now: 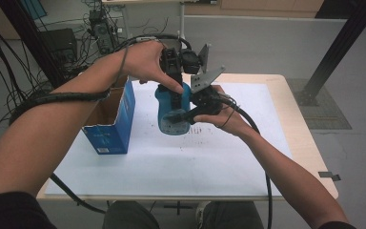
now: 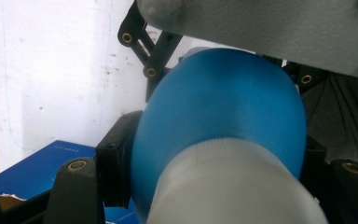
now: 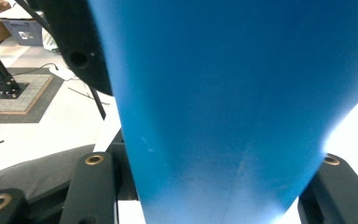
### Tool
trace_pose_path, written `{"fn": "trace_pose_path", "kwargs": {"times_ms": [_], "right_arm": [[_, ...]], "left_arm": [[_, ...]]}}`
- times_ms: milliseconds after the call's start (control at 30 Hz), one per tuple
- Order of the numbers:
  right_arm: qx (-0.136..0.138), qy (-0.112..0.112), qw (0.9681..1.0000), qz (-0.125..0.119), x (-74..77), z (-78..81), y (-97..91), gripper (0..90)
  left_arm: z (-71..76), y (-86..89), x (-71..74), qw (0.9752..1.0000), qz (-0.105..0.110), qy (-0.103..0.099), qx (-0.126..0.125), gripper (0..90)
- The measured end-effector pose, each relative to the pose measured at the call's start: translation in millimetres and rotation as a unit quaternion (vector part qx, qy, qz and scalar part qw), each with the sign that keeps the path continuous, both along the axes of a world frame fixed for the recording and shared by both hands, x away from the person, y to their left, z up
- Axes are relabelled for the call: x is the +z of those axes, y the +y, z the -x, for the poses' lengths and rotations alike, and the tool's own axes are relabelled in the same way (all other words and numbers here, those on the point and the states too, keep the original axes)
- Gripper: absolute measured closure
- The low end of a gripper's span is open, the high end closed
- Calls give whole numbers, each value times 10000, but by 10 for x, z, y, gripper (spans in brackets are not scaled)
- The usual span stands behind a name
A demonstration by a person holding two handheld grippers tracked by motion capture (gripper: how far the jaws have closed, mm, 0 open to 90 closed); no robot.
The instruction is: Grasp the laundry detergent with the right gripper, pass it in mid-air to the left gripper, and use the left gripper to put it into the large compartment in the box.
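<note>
Blue bottle [image 1: 173,110] (aloft above mid-table) clamped by both grippers' fingers, left gripper [image 1: 174,90], right gripper [image 1: 183,116], box [image 1: 110,125] just beside

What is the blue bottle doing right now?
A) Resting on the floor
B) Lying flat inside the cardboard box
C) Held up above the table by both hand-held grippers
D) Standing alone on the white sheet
C: the blue bottle is off the table, with the left hand-held gripper clamped near its top and the right hand-held gripper gripping its body; the blue box sits apart beside it.
</note>
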State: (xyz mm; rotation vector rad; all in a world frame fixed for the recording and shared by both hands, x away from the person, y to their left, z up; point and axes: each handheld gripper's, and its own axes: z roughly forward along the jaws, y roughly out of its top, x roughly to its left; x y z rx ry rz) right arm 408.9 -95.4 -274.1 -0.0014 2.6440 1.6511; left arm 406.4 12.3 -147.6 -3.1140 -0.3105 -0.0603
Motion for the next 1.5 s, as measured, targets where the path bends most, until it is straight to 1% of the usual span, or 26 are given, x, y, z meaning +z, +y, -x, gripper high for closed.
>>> {"fn": "trace_pose_path", "kwargs": {"times_ms": [200,333,367,467,833,867,1500], "right_arm": [[-16,10,10000,-30,-2,1,-5,435],[-21,-36,10000,-46,1,-9,-9,434],[-14,-15,10000,-56,1,-8,-10,434],[-14,-11,10000,-53,-1,-11,-10,433],[-7,-38,10000,-35,-22,-28,0,429],[1,-7,10000,-30,-27,-28,2,429],[25,33,10000,-48,-45,-43,11,423]], "left_arm": [[2,-11,10,10000,-9,-32,2,346],[-1,-14,15,10000,-3,-47,-2,347],[-3,-14,14,10000,-6,-53,-11,346],[-8,-12,9,10000,0,-22,22,346],[-15,-3,-14,10000,-10,-51,24,350],[-14,-3,-15,10000,-18,-42,38,351],[-25,2,-28,10000,-28,-29,31,355]]}}
